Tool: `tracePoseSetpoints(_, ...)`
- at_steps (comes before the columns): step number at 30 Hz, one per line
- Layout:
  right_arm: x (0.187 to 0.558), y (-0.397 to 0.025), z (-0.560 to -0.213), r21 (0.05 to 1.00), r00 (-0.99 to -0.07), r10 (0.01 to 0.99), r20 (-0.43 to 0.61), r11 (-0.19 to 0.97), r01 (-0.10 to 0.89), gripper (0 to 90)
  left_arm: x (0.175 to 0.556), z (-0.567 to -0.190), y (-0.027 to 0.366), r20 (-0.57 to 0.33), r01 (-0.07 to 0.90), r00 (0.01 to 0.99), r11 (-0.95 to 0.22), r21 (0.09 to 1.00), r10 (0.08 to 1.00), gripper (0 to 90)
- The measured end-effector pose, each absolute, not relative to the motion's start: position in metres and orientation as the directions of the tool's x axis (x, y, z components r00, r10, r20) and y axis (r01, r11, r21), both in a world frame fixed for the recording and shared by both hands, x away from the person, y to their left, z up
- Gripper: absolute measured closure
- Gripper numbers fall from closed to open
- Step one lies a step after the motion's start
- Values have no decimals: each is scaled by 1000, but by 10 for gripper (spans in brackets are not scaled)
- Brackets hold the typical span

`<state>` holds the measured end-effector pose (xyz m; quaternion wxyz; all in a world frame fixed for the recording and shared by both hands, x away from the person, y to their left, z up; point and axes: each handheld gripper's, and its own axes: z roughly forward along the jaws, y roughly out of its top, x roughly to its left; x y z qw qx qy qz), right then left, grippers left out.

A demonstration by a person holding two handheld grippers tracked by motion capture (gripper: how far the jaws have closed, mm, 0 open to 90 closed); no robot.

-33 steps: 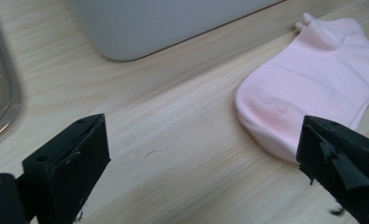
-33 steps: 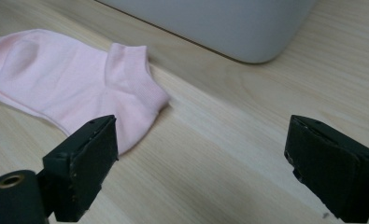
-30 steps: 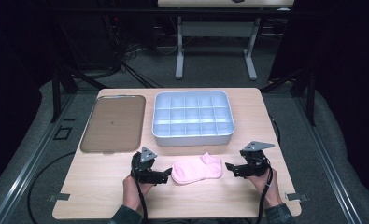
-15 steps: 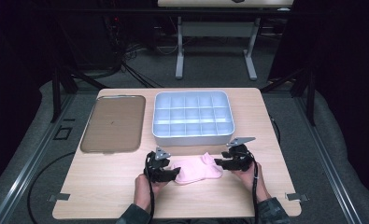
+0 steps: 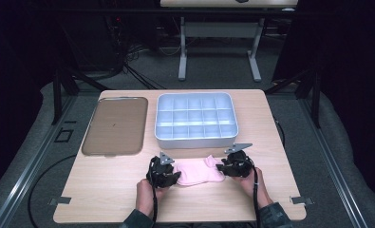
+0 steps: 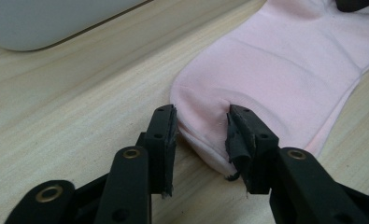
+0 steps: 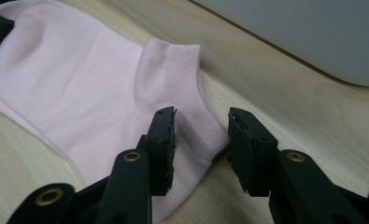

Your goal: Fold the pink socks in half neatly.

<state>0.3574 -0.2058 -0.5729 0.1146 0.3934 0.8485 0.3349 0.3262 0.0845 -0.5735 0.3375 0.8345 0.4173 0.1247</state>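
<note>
Two grippers are at the pale pink ankle sock (image 5: 198, 172), which lies flat on the light wooden table (image 5: 104, 190) at 6 o'clock from the grey compartmented plastic tray (image 5: 196, 119), near its front wall. My left gripper (image 5: 172, 174) sits at the sock's 9 o'clock end. In the left gripper view, my fingers (image 6: 161, 140) stand narrowly parted with the rounded toe (image 6: 205, 135) of the sock between them; the fabric bulges into the gap and touches the right-hand finger. My right gripper (image 5: 223, 167) sits at the sock's 3 o'clock end. In the right gripper view, my fingers (image 7: 159, 140) stand narrowly parted astride the ribbed cuff (image 7: 191, 112); the cuff edge lies in the gap, and neither finger presses it flat. Both pairs of fingers reach down to the table surface. A brown flat rectangular tray (image 5: 115, 126) lies at 9 o'clock from the grey tray, well apart from the sock.
</note>
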Motion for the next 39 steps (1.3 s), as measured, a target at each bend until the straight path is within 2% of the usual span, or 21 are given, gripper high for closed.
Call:
tracePoseSetpoints(6, 354, -206, -575, 671, -670, 738, 86, 454, 586, 752, 326, -573, 83, -85, 611, 635, -432, 663, 768, 727)
tracePoseSetpoints(16, 353, -208, -576, 680, -662, 739, 126, 422, 600, 801, 323, -575, 83, -67, 585, 640, -428, 689, 766, 864)
tracePoseSetpoints(21, 350, -208, -574, 683, -662, 738, 134, 415, 601, 804, 321, -576, 87, -92, 584, 628, -391, 711, 772, 871)
tracePoseSetpoints(39, 322, -203, -547, 709, -677, 720, 152, 397, 582, 800, 301, -561, 105, -111, 559, 643, -365, 745, 758, 870)
